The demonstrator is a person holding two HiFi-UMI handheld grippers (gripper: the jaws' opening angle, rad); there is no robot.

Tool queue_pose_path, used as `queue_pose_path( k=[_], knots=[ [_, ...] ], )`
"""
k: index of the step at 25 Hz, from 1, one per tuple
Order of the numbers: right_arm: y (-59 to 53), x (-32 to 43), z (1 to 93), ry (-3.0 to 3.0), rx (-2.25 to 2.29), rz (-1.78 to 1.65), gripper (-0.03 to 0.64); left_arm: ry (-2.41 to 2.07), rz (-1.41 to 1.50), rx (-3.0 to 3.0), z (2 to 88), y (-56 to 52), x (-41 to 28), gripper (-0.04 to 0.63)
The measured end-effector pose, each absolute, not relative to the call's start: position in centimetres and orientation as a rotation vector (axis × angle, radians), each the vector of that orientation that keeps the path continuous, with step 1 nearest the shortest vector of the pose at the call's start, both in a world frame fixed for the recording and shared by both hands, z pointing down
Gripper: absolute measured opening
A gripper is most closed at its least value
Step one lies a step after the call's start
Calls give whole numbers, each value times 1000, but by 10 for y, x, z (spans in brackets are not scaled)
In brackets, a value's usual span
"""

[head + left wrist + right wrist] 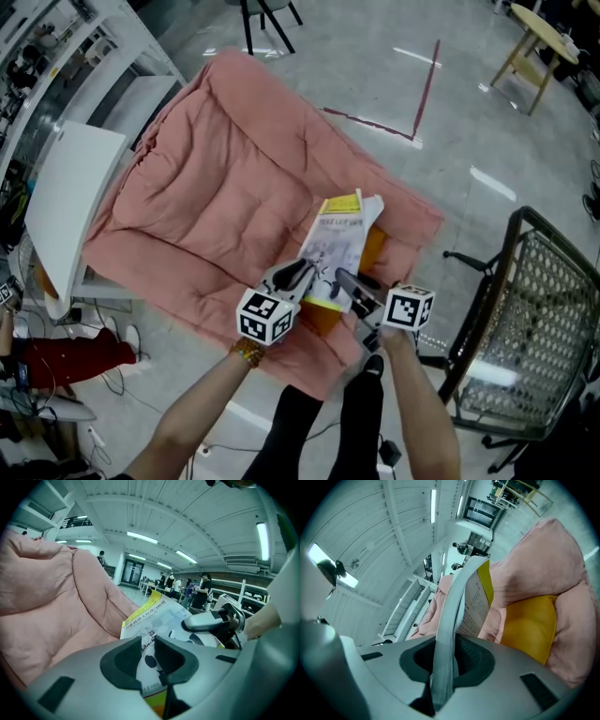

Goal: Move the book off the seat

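Nearest the person, above the front right corner of the pink seat (pixel 234 178), both grippers are gripping the near end of the book (pixel 339 239). The left gripper (pixel 147 654) is pinching the book's lower edge, its dark pads pressing on the printed cover from either side. Just beside it, the right gripper (pixel 443 660) is clamping the same end, with the pages running edge-on up between its narrowed jaws. The book is pointing away from the person, its yellow-banded top end tilting out over the seat, and it is hanging over a yellow cushion (pixel 532 625) that is lying on the pink padding; whether the book is touching either cannot be told. Beyond it, the quilted seat is stretching away to the upper left. To the right, a metal mesh chair (pixel 534 319) is standing on the shiny floor, well apart from the seat. At the left, a white table (pixel 70 202) is standing just beside the seat. Farther off, red tape lines (pixel 427 80) are marking the floor, and a wooden table (pixel 539 37) is showing in the top right corner.
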State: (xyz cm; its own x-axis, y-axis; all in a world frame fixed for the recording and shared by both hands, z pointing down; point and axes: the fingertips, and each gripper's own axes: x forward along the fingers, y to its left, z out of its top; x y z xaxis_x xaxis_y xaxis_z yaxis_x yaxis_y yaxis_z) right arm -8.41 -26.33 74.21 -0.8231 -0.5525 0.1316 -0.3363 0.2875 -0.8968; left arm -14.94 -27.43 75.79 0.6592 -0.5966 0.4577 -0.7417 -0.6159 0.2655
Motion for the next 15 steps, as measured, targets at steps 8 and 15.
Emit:
queue_pose_path(
  k=[8, 15],
  knots=[
    [-258, -74, 727, 2313, -903, -1520, 72, -1008, 429, 2484, 746, -266, -149, 71],
    [-254, -70, 709, 2309, -909, -1492, 72, -1024, 411, 2498, 731, -265, -158, 71]
  ],
)
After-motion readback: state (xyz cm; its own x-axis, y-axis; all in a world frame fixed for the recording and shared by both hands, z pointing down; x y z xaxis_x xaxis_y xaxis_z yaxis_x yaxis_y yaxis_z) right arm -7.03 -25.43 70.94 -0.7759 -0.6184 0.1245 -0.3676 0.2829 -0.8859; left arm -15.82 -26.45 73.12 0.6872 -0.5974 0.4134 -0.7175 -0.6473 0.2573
